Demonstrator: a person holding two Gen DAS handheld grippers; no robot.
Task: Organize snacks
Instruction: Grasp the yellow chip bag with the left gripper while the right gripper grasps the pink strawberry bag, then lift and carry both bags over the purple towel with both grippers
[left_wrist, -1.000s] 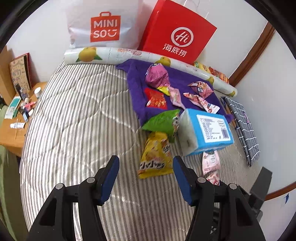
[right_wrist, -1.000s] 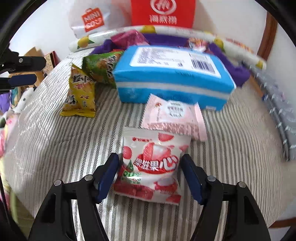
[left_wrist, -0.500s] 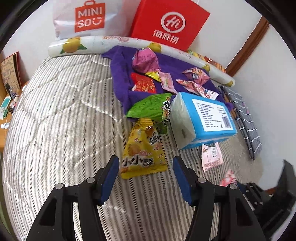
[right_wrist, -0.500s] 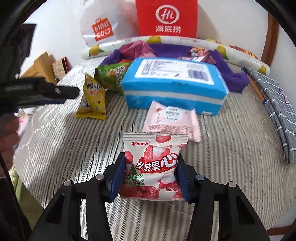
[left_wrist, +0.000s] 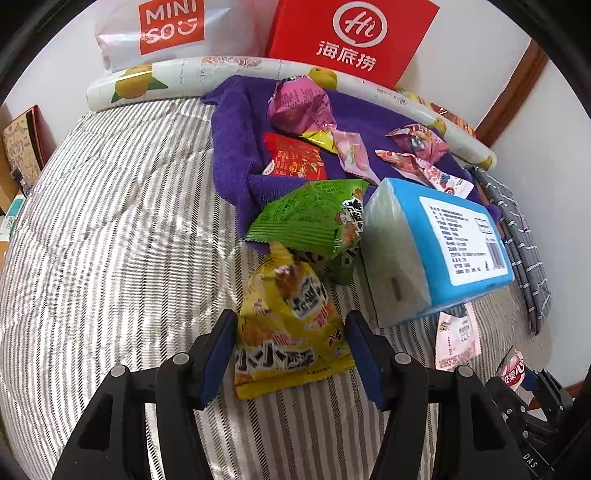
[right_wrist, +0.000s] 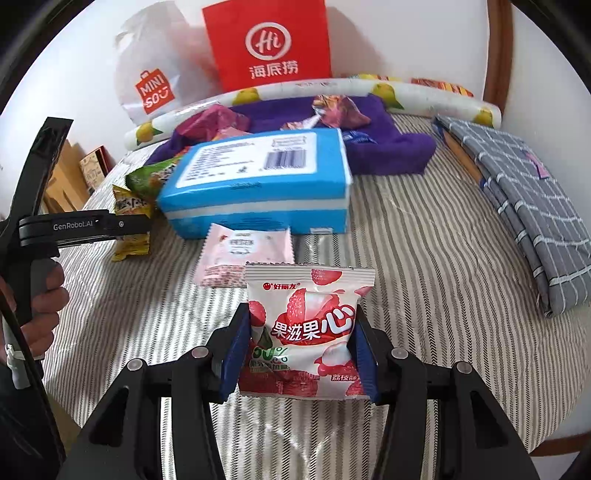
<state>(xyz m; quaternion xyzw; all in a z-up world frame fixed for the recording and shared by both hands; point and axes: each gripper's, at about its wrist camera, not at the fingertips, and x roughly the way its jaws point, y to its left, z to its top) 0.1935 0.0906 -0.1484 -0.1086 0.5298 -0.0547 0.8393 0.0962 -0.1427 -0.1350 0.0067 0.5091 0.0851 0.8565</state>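
My right gripper (right_wrist: 301, 345) is shut on a white and red lychee candy packet (right_wrist: 304, 325) and holds it above the striped bed (right_wrist: 424, 258). My left gripper (left_wrist: 290, 341) is open, with its blue pads on either side of a yellow snack bag (left_wrist: 288, 328) lying on the bed. A green snack bag (left_wrist: 314, 225) lies just beyond it. A pink packet (right_wrist: 243, 254) lies in front of a blue tissue pack (right_wrist: 258, 184). Several more snacks rest on a purple towel (left_wrist: 236, 155) at the back.
A red Hi bag (right_wrist: 269, 44) and a white Miniso bag (right_wrist: 155, 88) stand against the wall behind a rolled lemon-print mat (left_wrist: 155, 79). A folded grey checked cloth (right_wrist: 524, 206) lies at the right. The person's hand holding the left gripper (right_wrist: 40, 302) shows at the left.
My right gripper closed on the lychee packet and lifted it off the bed. My left gripper moved forward and down until the yellow bag came between its open pads.
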